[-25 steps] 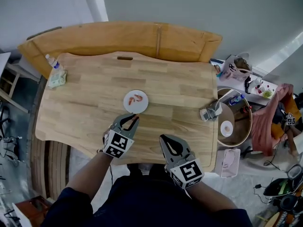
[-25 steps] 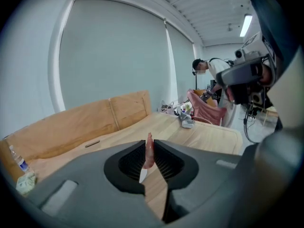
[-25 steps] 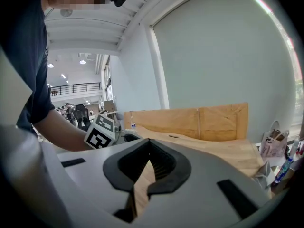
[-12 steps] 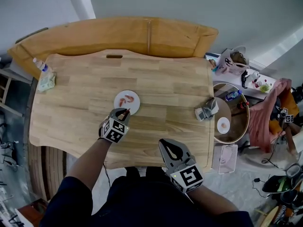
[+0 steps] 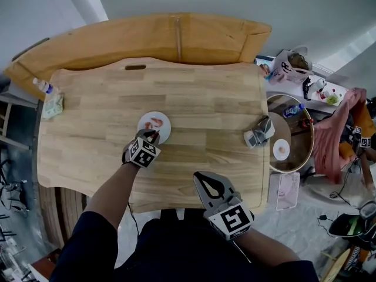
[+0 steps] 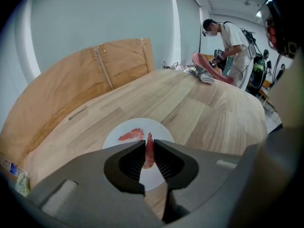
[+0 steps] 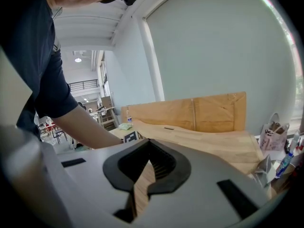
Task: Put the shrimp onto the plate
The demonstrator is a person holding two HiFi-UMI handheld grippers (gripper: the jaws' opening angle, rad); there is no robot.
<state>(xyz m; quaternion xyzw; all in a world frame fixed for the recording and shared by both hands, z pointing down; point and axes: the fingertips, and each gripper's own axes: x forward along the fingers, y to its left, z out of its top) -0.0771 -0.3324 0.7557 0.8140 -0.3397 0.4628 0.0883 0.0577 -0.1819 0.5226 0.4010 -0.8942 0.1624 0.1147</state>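
The left claw [image 6: 149, 145] pinches a shrimp [image 6: 149, 155], its long axis running 12 to 6 o'clock along the jaws, over the 6 o'clock edge of the plate [image 6: 159, 129]. A second shrimp [image 6: 131, 135] lies on the plate at 11 o'clock. The right claw [image 7: 148, 158], pressed together and empty, sits well apart at 5 o'clock, so the release likely falls to the left.

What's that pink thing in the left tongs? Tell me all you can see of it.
A small pink-orange shrimp, slightly curved, standing nearly upright, pinched at its middle between the shut left tongs. Its tip pokes above them. It hangs over the white plate, near a second shrimp lying there.
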